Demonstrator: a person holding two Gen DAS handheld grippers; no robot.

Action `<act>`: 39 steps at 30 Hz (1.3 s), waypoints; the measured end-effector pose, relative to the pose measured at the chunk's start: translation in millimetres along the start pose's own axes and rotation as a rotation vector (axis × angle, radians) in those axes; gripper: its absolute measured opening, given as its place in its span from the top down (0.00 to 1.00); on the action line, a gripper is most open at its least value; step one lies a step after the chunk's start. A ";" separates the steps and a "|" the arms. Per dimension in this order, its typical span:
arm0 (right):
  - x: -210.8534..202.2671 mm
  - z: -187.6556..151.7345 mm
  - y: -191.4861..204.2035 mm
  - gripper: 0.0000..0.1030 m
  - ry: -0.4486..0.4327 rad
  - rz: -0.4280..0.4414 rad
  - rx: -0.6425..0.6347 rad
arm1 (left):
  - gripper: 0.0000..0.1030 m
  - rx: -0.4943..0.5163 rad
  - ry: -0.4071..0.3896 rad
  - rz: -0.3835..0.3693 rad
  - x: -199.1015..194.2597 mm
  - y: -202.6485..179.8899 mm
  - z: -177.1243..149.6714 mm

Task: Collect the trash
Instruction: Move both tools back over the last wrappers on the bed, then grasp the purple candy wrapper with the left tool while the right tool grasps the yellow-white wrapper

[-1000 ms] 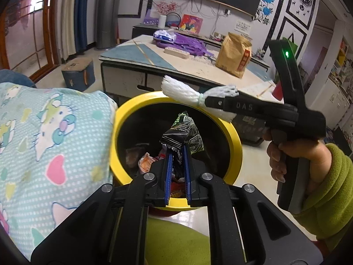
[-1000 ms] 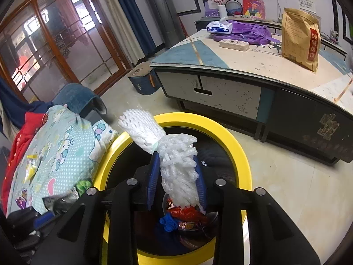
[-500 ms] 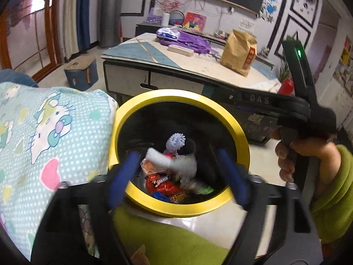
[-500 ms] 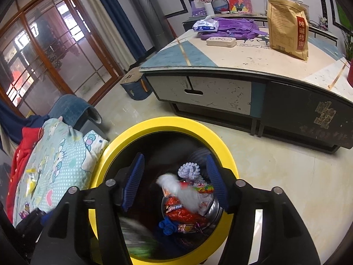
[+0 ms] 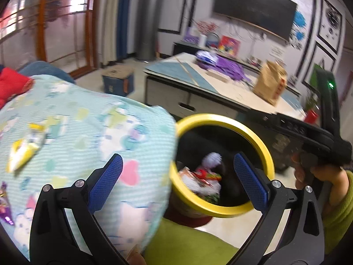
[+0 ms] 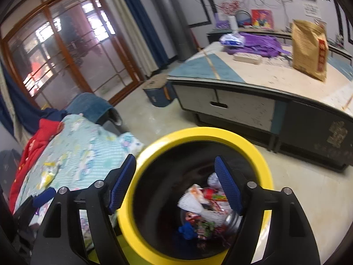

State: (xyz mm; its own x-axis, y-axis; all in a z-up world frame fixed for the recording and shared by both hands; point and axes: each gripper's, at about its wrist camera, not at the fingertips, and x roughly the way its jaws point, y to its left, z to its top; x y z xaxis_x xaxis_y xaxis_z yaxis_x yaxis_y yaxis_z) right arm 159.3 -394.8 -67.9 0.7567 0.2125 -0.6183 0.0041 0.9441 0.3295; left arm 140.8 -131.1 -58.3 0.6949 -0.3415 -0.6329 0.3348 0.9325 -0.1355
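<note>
Blue-padded and spread wide, the left gripper holds nothing; its pads straddle the edge of the patterned blanket and the yellow rim of the bin. The right gripper is equally wide apart and empty, poised over the bin mouth with its left finger outside the rim and its right finger over the opening.

Inside the bin lies the collected trash: white foam netting, red and colourful wrappers, something blue and a shiny metal piece, all resting at the bottom, well below the rim. That much of the job looks done. What remains, as far as can be seen, sits on the blanket to the left: a yellow wrapper lying flat on the fabric and a purple scrap at the near-left edge. The right view shows the yellow wrapper too, beside a red garment.

For moving, the bin rim presses right against the blanket's edge, so a leftward sweep should lift clear of the rim first. The blanket is soft and open on top. Farther off, bare floor separates the bin from the low cabinet, giving free space on the far and right sides. A brown paper bag stands on the cabinet.
</note>
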 end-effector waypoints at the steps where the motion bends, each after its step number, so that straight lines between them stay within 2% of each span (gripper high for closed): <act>1: -1.3 1.1 6.9 0.25 -0.005 0.011 -0.013 | 0.10 -0.013 -0.014 0.022 -5.3 6.8 0.8; 13: -4.0 0.0 97.9 0.24 0.015 0.143 -0.184 | 0.10 -0.132 -0.122 0.179 -56.2 71.8 1.9; 17: 0.1 -3.5 122.5 0.24 0.031 0.168 -0.226 | 0.10 -0.158 -0.132 0.276 -71.1 94.0 -3.5; 23: 13.3 -8.2 162.5 0.24 0.063 0.204 -0.289 | 0.10 -0.242 -0.117 0.376 -87.7 135.1 -16.3; 30: 37.1 -9.4 210.9 0.24 0.095 0.242 -0.334 | 0.10 -0.347 -0.076 0.435 -101.5 176.5 -30.2; 39: 85.1 -13.6 265.2 0.24 0.180 0.284 -0.349 | 0.10 -0.457 -0.007 0.404 -100.1 209.6 -53.4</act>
State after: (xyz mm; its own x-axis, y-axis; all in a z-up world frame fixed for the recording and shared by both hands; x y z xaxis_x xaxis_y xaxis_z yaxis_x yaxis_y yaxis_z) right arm 215.9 -122.9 -42.9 0.5706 0.4856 -0.6623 -0.4295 0.8638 0.2634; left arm 107.4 104.8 -64.1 0.7144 0.0509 -0.6979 -0.2625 0.9440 -0.1999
